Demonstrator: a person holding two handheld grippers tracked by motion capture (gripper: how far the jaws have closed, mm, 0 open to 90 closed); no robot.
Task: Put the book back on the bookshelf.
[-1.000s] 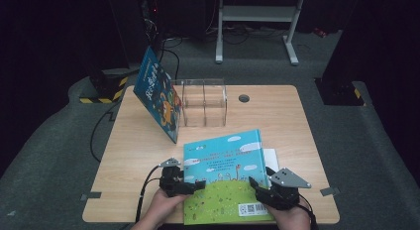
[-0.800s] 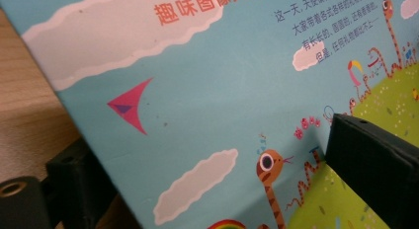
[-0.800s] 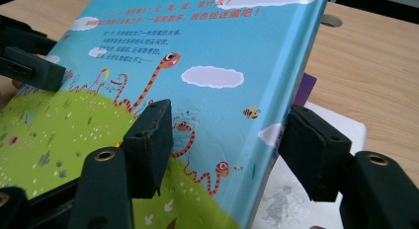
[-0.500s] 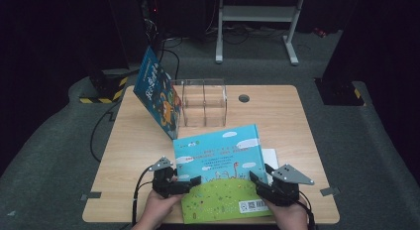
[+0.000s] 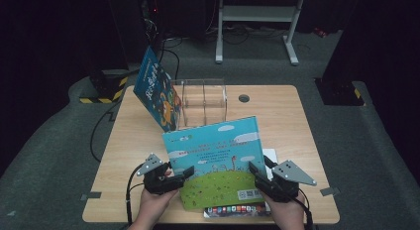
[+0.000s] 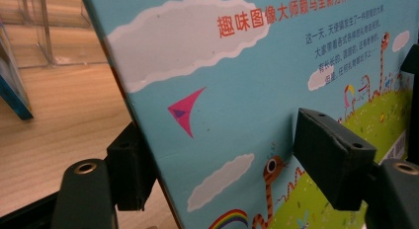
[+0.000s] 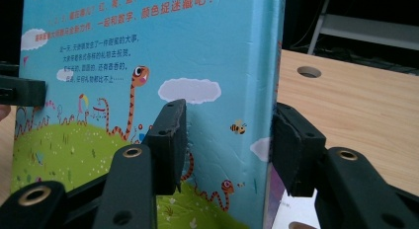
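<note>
A picture book (image 5: 218,145) with a sky-blue and green cover is held off the table, its far edge tilted up. My left gripper (image 5: 184,174) grips its left edge, with the jaws just closing. In the left gripper view one jaw presses behind the book (image 6: 237,81) and the other on its cover, the left gripper (image 6: 227,155) shut on it. My right gripper (image 5: 256,171) holds the right edge at the spine. In the right gripper view the right gripper (image 7: 230,140) clamps the book (image 7: 148,51), its jaws having just closed further and one pad denting the cover.
A second blue book (image 5: 157,88) leans against a clear acrylic organizer (image 5: 204,102) at the table's back left. Under the lifted book lie another book with a colourful strip (image 5: 236,209) and a white sheet (image 5: 271,155). A round cable hole (image 5: 243,98) is in the wooden table (image 5: 292,121).
The book has risen off the table and shifted left, tilting up more steeply. The left gripper rose with it. The book underneath now shows at the front edge.
</note>
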